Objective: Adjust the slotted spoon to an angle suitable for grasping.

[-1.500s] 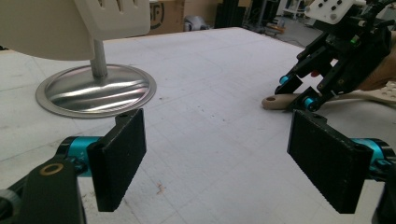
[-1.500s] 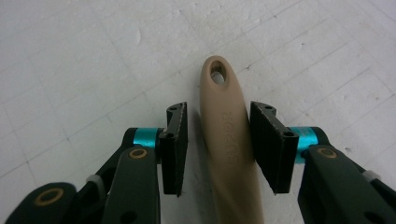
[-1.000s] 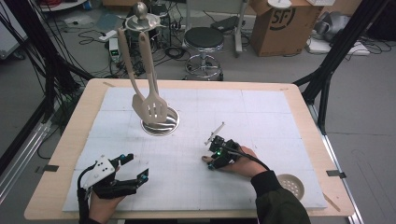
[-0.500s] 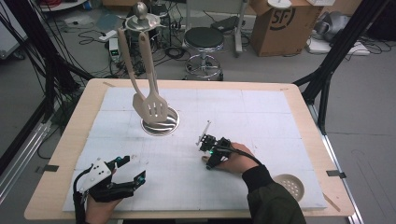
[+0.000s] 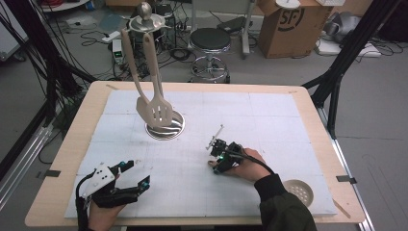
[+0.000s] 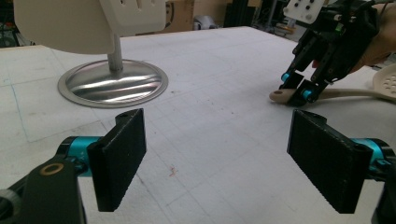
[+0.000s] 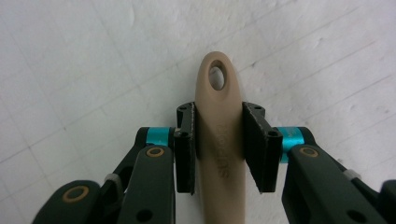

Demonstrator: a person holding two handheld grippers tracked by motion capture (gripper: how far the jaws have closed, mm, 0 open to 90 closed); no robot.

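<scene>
Right gripper (image 7: 217,149) has just been closing its jaws around the beige plastic utensil handle (image 7: 219,140) lying flat on the white gridded table cover (image 5: 269,120), pads at its sides near the hanging hole. It looks light, stiff and smooth, so a squeeze across the flat shaft should hold. Left gripper (image 6: 217,158) hangs wide open nearby; farther off, a steel utensil stand (image 5: 164,126).

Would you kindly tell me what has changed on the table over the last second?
The right gripper has just been closing its jaws around the handle of the beige utensil lying on the table; the pads now sit against its sides. The left gripper stayed open, and the stand with its hanging spatulas did not move.
</scene>
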